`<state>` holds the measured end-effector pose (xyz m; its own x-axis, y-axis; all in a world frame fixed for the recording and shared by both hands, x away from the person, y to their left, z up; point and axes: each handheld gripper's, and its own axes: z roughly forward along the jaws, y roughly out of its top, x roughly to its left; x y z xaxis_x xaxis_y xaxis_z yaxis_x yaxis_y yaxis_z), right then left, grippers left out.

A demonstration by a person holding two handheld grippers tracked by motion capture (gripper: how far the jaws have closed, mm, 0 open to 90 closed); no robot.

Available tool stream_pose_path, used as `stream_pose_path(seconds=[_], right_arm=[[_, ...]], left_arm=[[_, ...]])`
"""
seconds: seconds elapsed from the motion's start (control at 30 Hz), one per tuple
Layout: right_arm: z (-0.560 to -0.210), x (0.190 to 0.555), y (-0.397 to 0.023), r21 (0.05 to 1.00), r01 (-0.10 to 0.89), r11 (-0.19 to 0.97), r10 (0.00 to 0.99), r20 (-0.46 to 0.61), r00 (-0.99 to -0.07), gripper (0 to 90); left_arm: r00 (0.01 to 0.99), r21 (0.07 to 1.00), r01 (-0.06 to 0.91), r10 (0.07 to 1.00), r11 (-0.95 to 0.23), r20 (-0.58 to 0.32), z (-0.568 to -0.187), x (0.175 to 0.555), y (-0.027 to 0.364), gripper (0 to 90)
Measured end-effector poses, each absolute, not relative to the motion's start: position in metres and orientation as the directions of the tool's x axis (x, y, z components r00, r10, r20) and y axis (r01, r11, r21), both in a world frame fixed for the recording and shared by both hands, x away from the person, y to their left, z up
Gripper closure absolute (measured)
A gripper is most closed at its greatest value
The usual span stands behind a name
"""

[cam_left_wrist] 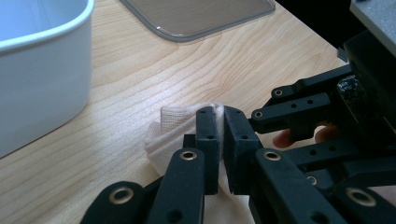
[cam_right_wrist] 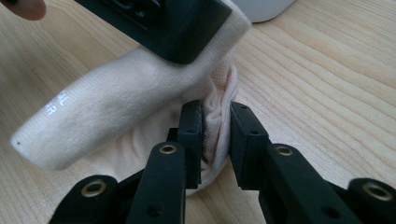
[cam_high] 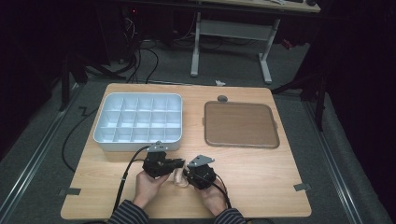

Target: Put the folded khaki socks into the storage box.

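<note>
A cream sock [cam_high: 180, 179] lies on the wooden table [cam_high: 261, 186] near its front edge, between both grippers. My left gripper [cam_high: 180, 164] comes at it from the left and my right gripper [cam_high: 187, 176] from the right. In the left gripper view the jaws [cam_left_wrist: 222, 135] stand almost together, pinching a fold of the sock [cam_left_wrist: 173, 122]. In the right gripper view the jaws [cam_right_wrist: 216, 135] squeeze a bunched ridge of the sock [cam_right_wrist: 116, 107], which carries small white printed letters. A black part of the left gripper covers the sock's upper end there.
A white box with several compartments [cam_high: 137, 122] stands at the back left, close behind the left gripper. A flat brown tray [cam_high: 240, 124] lies at the back right, with a small grey disc [cam_high: 222, 98] behind it. Bare wood stretches to the right of the hands.
</note>
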<state>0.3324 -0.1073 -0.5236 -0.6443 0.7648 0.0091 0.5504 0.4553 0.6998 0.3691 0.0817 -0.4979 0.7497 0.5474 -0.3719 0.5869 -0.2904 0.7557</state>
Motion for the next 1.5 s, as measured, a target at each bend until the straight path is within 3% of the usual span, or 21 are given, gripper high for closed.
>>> stream_pose_path(seconds=[0.67,0.97,1.5], right_arm=[[-0.525,0.340,-0.111,0.710,0.553,0.436,0.756,0.045,-0.653,75.8],[-0.523,0.340,-0.116,0.702,0.593,0.395,0.780,0.085,-0.620,65.8],[-0.501,0.303,-0.124,0.765,0.527,0.369,0.742,0.099,-0.663,63.4]], left_arm=[[0.762,0.754,0.574,0.547,-0.320,-0.347,-0.502,0.376,0.070,85.8],[0.763,0.747,0.569,0.559,-0.344,-0.324,-0.505,0.376,0.071,85.7],[0.752,0.739,0.577,0.580,-0.348,-0.314,-0.511,0.377,0.064,85.6]])
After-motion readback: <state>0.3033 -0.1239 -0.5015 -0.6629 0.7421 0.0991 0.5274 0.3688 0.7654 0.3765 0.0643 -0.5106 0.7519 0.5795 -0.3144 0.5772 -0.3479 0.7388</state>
